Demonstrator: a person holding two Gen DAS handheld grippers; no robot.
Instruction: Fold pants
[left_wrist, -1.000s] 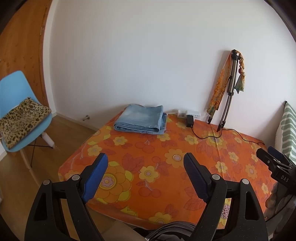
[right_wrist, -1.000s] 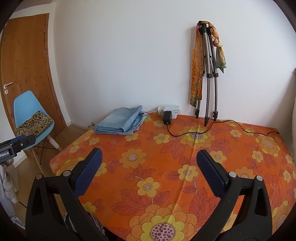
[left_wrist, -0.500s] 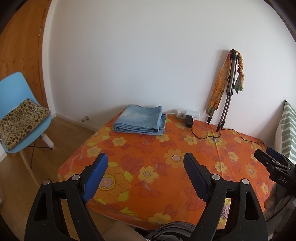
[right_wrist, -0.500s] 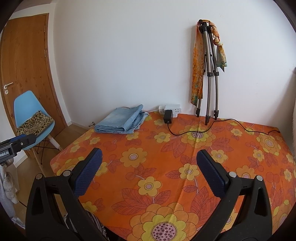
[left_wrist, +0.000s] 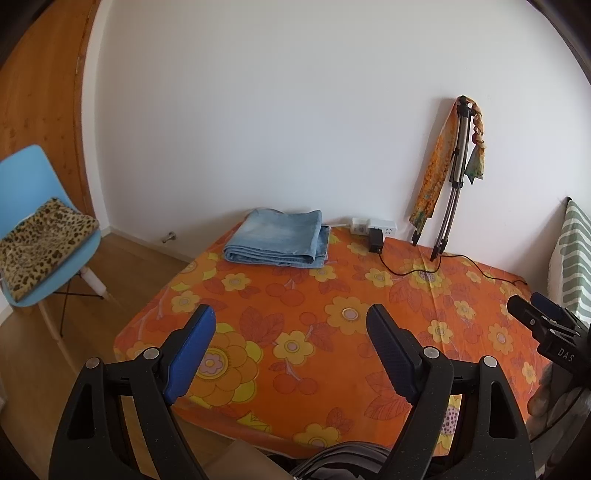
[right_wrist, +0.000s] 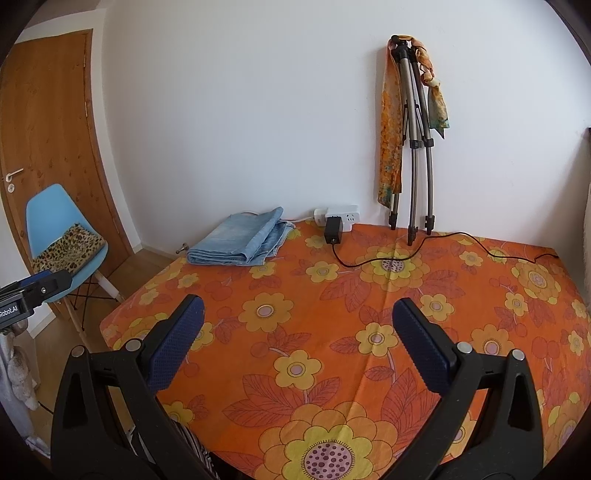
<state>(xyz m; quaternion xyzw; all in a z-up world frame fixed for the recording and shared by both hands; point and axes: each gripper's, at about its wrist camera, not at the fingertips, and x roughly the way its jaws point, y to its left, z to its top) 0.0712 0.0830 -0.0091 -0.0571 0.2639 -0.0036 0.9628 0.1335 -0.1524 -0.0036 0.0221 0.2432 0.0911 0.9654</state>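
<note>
White wall (left_wrist: 258, 110) backs a table (left_wrist: 295, 295) draped in an orange cloth printed with yellow flowers. At the far left corner of that table, close to the wall, lie the pants (left_wrist: 277, 242), pale blue denim, folded into a flat rectangular stack with the layered edges facing the near side. In the right wrist view the same pants (right_wrist: 240, 242) show their fold edge toward the camera and loose layers on the right side.

Just right of them a white power strip (left_wrist: 373, 226) sits against the wall with a black adapter (left_wrist: 376, 240) plugged in; its cable (left_wrist: 461, 264) trails right across the cloth. A folded tripod (right_wrist: 412, 147) leans on the wall beside the strip, with an orange scarf (right_wrist: 390, 129) hung over its top.

The left gripper (left_wrist: 291, 350) hangs over the near left edge of the table, jaws spread wide, nothing between the blue pads. The right gripper (right_wrist: 295, 336) hangs over the near middle of the cloth, likewise spread and holding nothing. Both are well apart from the pants.

Left of the table stands a blue chair (right_wrist: 51, 221) with a leopard-print cushion (right_wrist: 68, 249) on its seat, in front of a wooden door (right_wrist: 48, 129). A green-striped fabric (left_wrist: 576, 251) shows at the right edge of the left wrist view.
</note>
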